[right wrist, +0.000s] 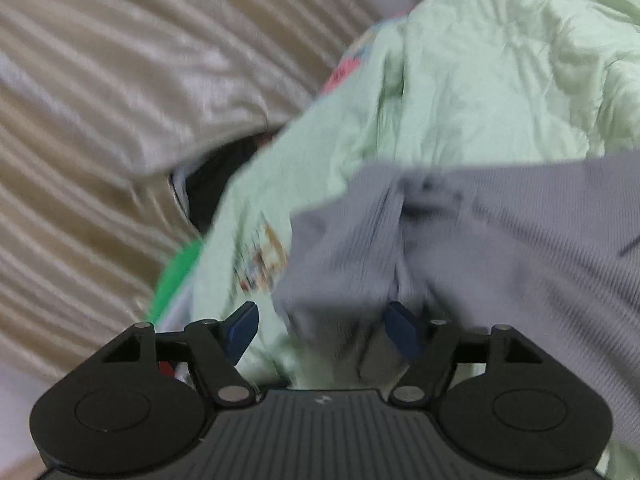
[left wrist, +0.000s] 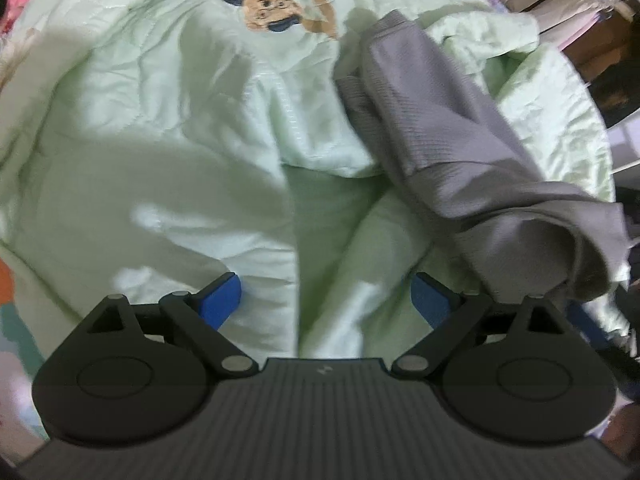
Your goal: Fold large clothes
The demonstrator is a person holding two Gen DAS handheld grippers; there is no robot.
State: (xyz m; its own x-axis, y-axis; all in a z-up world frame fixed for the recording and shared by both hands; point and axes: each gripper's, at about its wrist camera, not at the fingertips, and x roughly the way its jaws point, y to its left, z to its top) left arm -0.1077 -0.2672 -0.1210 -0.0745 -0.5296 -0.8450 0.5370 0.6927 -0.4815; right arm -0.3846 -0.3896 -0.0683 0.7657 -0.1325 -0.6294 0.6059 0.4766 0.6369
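A grey ribbed garment [left wrist: 452,148] lies bunched in a long roll on a pale green quilt [left wrist: 160,120], running from the upper middle to the right edge. My left gripper [left wrist: 326,300] is open and empty, low over the quilt, left of the garment's near end. In the right wrist view the same grey garment [right wrist: 480,248] fills the right side, blurred. My right gripper [right wrist: 324,330] is open, with grey cloth hanging between and over its blue fingers [right wrist: 402,334].
The quilt has a cartoon bear print [left wrist: 260,4] at the top. A beige striped pillow [right wrist: 100,120] lies left in the right wrist view. Dark furniture and shelves [left wrist: 612,80] stand at the right edge.
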